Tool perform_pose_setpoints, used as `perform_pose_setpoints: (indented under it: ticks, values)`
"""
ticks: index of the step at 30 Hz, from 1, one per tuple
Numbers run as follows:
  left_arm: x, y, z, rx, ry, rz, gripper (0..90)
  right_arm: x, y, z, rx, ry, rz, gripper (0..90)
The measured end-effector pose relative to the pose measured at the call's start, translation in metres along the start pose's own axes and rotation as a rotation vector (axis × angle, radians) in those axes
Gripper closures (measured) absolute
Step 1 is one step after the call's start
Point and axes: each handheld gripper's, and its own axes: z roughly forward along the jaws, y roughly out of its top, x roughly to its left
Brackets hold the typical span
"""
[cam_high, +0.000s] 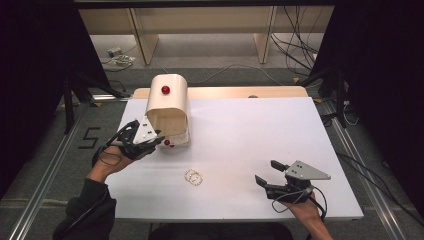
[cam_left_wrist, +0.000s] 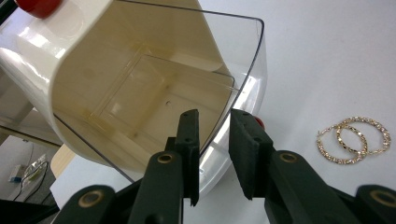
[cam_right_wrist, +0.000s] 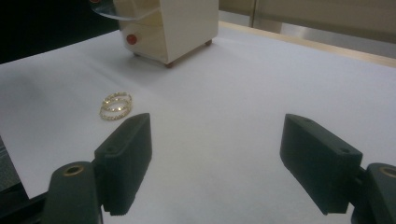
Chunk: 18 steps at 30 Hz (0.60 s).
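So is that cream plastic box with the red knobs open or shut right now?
Open. The cream plastic box has its clear lid raised; the left gripper has its jaws on either side of the lid's edge, and the inside looks empty.

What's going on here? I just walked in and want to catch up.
A person works at a white table with tongs in each hand. The left tongs grip the clear lid edge of a cream box with a red knob, holding it open; the inside looks empty. Two gold hoop earrings lie on the table in front of the box, untouched. The right tongs rest open near the table's front right, holding nothing.
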Motion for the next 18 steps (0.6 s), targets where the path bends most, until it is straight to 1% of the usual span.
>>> perform_pose_setpoints:
  ticks: [4,11,12,18]
  values:
    - [-0.0007,-0.0004,-0.0004,-0.005,-0.003,-0.005,73.2,0.0001,0.0,0.0002,0.0,0.001,0.0,25.7]
    - [-0.0023,0.0001,-0.0017,0.008,-0.005,0.015,73.1,0.0001,0.0,0.0004,0.001,0.0,-0.001,25.8]
    - [-0.0029,0.0,-0.0016,0.006,-0.005,0.01,73.1,0.0001,0.0,0.0003,0.001,0.0,0.0,25.7]
    - [-0.0032,-0.0004,-0.0027,0.008,-0.01,0.013,73.0,0.0,0.0,0.0001,0.001,0.0,0.0,25.8]
